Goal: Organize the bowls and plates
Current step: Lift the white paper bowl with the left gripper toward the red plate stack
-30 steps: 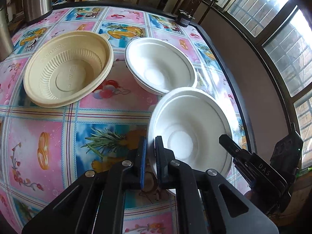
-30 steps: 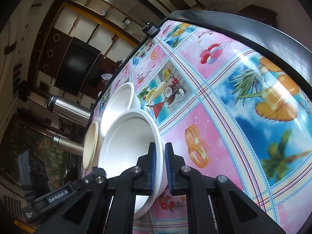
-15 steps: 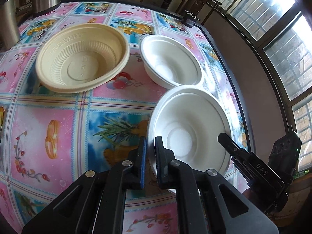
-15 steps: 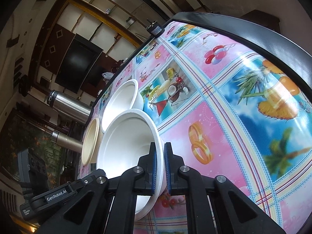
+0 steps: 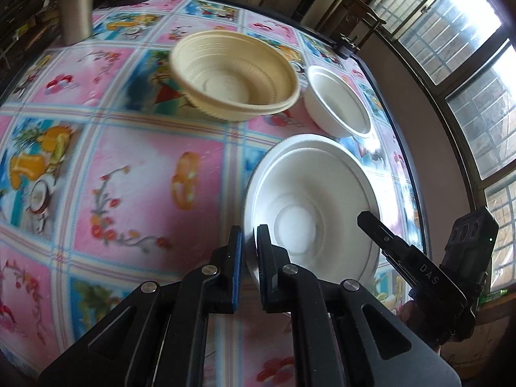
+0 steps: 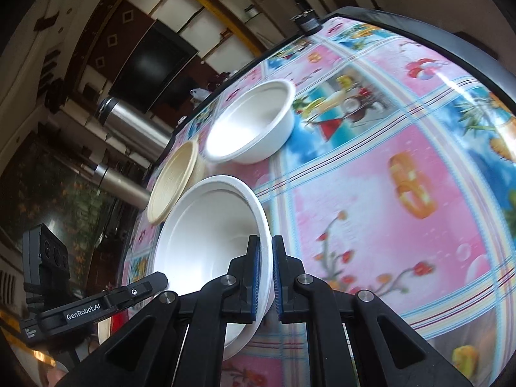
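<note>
The tablecloth (image 5: 135,167) is a grid of pink and blue squares printed with fruit, flowers and gold rings. At 12 o'clock sits a ribbed beige bowl (image 5: 235,77); at 1 o'clock, a plain white small bowl (image 5: 338,103); nearest, a plain white large bowl (image 5: 309,200).

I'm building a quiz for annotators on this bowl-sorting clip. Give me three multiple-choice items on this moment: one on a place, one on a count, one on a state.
1. Where does the small white bowl stand?
A. inside the tan bowl
B. on the tablecloth beside the tan bowl
C. in the right gripper

2. How many bowls are in view?
A. two
B. three
C. five

3. How is the large white bowl held?
A. both grippers pinch its rim
B. left gripper alone
C. by neither

Key:
1 B: it sits on the tablecloth next to the tan bowl.
2 B: one tan, two white.
3 A: the left gripper and the right gripper each clamp opposite rims.
</note>
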Demonstrator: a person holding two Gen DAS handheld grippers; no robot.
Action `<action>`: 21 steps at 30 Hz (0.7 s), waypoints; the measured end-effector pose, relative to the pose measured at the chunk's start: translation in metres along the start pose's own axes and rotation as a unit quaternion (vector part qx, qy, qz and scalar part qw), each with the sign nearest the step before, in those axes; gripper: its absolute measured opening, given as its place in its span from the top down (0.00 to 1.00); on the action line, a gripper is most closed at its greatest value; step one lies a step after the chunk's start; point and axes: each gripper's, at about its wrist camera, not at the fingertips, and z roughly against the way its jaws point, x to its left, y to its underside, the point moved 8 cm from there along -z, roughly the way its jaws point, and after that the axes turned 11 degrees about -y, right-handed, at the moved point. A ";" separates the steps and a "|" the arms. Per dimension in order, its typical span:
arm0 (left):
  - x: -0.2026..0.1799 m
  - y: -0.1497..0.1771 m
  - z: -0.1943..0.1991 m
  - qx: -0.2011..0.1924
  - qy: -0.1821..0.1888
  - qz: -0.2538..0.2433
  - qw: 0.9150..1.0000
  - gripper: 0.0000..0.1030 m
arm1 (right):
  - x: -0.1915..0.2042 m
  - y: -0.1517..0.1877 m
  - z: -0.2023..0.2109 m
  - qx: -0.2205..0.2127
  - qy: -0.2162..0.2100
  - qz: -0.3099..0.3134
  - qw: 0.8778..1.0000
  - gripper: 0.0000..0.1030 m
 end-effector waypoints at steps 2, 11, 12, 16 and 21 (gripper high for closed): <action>0.013 0.006 0.005 -0.001 0.001 0.006 1.000 0.93 | 0.010 0.010 -0.006 0.006 -0.006 0.008 1.000 0.92; 0.061 0.032 0.025 -0.010 0.001 0.028 1.000 0.92 | 0.050 0.045 -0.028 0.030 -0.022 0.043 0.998 0.92; 0.067 0.035 0.028 -0.011 -0.001 0.030 0.999 0.92 | 0.054 0.048 -0.030 0.031 -0.023 0.045 0.998 0.92; 0.083 0.045 0.037 -0.020 -0.010 0.032 0.999 0.92 | 0.070 0.065 -0.039 0.043 -0.031 0.058 0.997 0.93; 0.105 0.061 0.048 -0.031 -0.030 0.029 0.999 0.91 | 0.088 0.086 -0.045 0.055 -0.042 0.069 0.995 0.93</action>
